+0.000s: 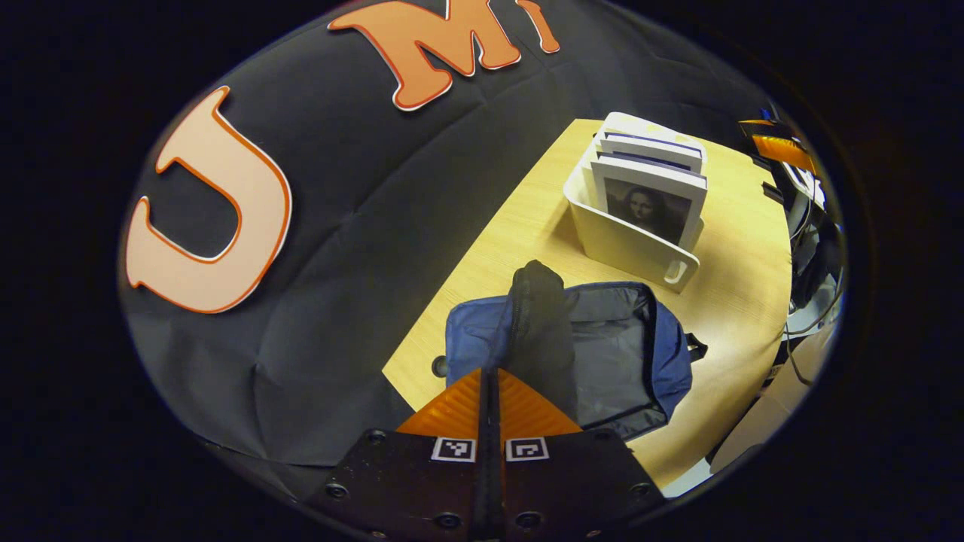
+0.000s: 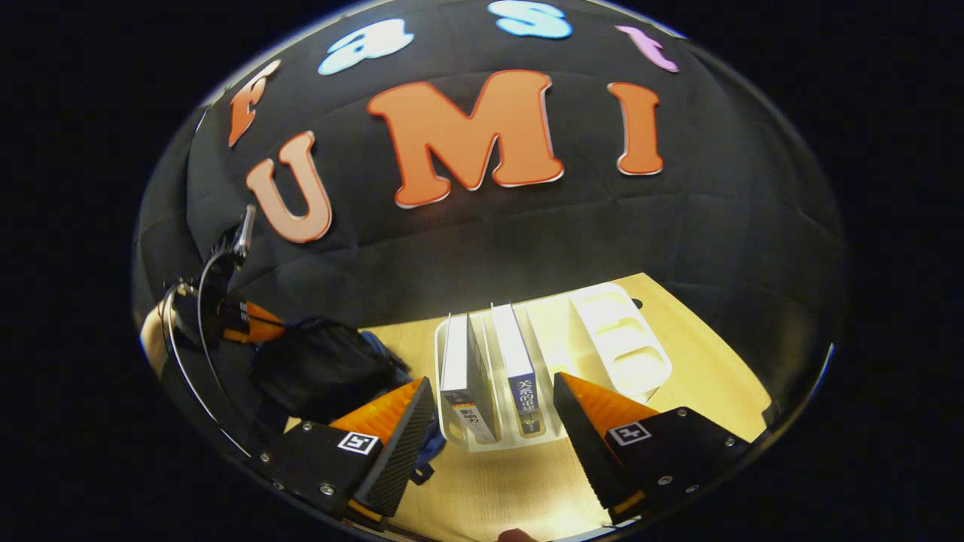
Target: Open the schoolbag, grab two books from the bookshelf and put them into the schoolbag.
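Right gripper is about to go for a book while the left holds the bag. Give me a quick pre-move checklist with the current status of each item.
1. Schoolbag open: ok, its grey lining shows.
2. Left gripper holding the flap: ok, it looks shut on the dark fabric it lifts.
3. Right gripper ready to grasp: ok, jaws wide apart.
4. Books reachable: ok, two books stand upright in the bookshelf, just ahead of the right gripper.
5. Aligned on one book: cannot tell, both lie between the fingers.
6. Table path from the bookshelf to the schoolbag: ok, nothing between them.
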